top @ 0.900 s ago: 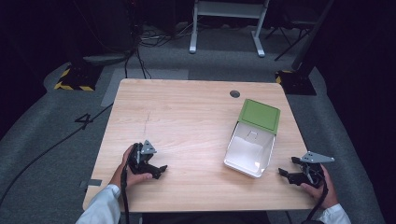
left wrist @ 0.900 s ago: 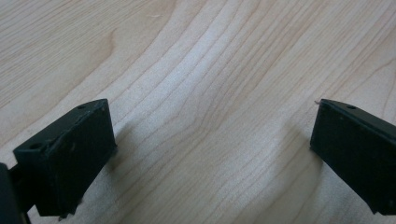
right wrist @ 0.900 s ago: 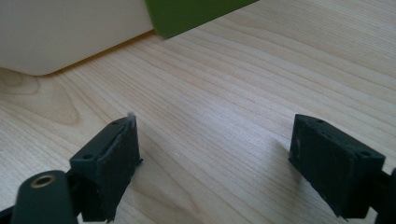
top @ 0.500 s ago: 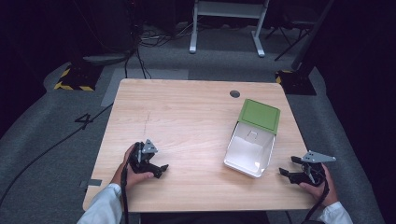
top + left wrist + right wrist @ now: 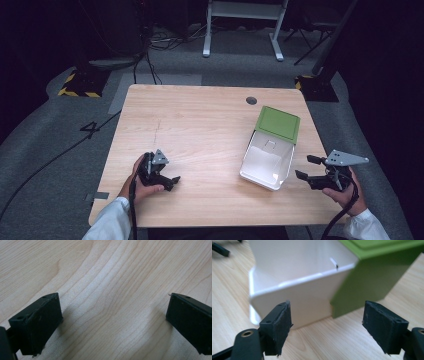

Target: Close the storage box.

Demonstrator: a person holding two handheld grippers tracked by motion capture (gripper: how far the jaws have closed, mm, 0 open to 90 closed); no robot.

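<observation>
Plainly, white box (image 5: pixel 266 164) with green lid (image 5: pixel 278 123) lies open; both grippers' jaws apart.

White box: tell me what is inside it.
The white box looks empty: bare white walls and floor, with a faint square mark on the floor. Its green lid leans at the far end, hiding whatever lies beneath it.

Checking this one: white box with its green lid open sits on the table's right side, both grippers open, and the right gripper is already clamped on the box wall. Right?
Not quite. The right gripper is not clamped on the box: the right gripper view shows its jaws apart, short of the wall, with nothing between them. The rest holds: the green lid is open, the box is on the table's right side, and the left gripper is open.
</observation>
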